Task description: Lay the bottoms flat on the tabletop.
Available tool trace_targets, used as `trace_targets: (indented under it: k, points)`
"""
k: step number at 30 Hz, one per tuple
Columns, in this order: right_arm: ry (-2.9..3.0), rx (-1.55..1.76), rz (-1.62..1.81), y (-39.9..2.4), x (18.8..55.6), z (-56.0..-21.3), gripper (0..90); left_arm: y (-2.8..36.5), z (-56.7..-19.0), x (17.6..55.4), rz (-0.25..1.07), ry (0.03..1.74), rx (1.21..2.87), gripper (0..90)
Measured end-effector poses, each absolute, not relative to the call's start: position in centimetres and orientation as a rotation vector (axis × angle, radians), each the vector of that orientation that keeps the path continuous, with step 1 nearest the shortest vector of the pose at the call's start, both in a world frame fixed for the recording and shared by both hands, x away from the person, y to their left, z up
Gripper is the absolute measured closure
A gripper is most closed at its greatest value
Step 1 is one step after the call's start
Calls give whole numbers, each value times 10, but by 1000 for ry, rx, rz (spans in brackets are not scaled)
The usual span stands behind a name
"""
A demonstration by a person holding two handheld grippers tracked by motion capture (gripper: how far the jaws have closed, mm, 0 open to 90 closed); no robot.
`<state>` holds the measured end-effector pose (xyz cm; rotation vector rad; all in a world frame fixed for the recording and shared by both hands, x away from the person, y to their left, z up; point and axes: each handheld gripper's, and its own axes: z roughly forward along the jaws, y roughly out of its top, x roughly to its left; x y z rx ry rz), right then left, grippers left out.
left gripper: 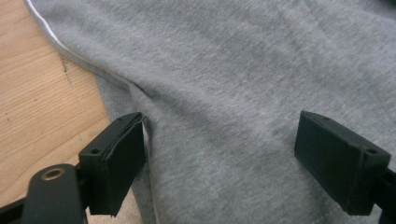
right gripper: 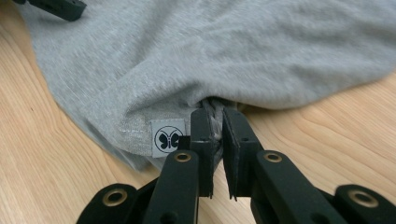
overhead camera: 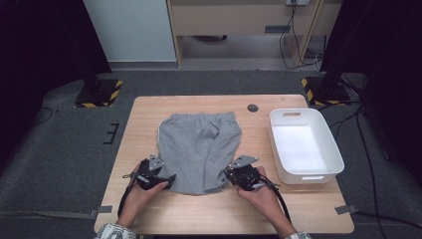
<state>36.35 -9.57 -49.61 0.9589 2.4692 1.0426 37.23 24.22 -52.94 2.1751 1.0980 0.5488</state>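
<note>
One pair of grey shorts (overhead camera: 199, 149), one white bin (overhead camera: 305, 144), two tools: left tool (left gripper: 219, 154) spread, right tool (right gripper: 216, 154) pinching the hem.

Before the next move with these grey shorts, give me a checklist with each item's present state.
1. Right claw shut on the hem of the shorts: ok.
2. Left claw gripping the other hem corner: not ok, jaws stand wide over the fabric.
3. Shorts lying flat on the table: ok, apart from the bunching at the right claw.
4. White bin empty and standing apart from the shorts: ok.
5. Fabric layers caught by the right claw: cannot tell.
</note>
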Motion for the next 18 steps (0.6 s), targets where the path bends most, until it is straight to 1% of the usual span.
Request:
trace_targets:
  k: [5, 12, 18]
  points:
    - [2450, 962, 1025, -110, 358, -493, 834, 243, -530, 374, 553, 1099, 2170, 150]
    - [2435, 967, 990, -129, 351, -498, 834, 243, -529, 375, 570, 1088, 2178, 150]
    - [2426, 980, 1003, -135, 353, -497, 835, 245, -523, 367, 620, 1095, 2174, 173]
